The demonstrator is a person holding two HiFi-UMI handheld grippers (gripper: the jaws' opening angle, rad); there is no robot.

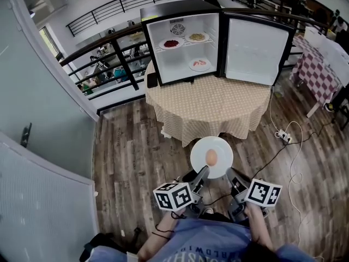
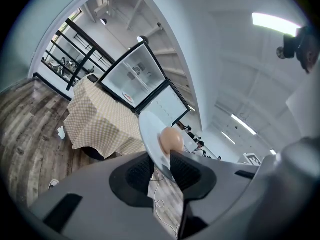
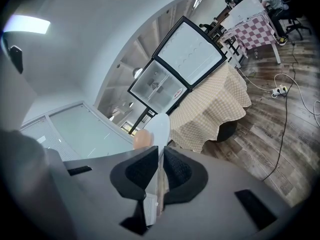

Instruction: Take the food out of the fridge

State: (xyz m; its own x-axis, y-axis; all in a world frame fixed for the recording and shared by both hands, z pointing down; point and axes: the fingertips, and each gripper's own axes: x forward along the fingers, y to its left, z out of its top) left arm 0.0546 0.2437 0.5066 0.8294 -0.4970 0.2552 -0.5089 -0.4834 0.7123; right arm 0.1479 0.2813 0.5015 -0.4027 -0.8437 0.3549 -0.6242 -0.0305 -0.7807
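A white plate with a tan egg-shaped food on it hangs over the wood floor, in front of the table. My left gripper is shut on its near left rim and my right gripper on its near right rim. The left gripper view has the plate edge-on between the pads, with the food just past them. The right gripper view has the plate clamped too, the food beside it. The open fridge still holds three plates of food.
The fridge stands on a round table with a checked cloth, its door swung open to the right. A power strip and cables lie on the floor at right. A chequered table stands far right, a glass wall at left.
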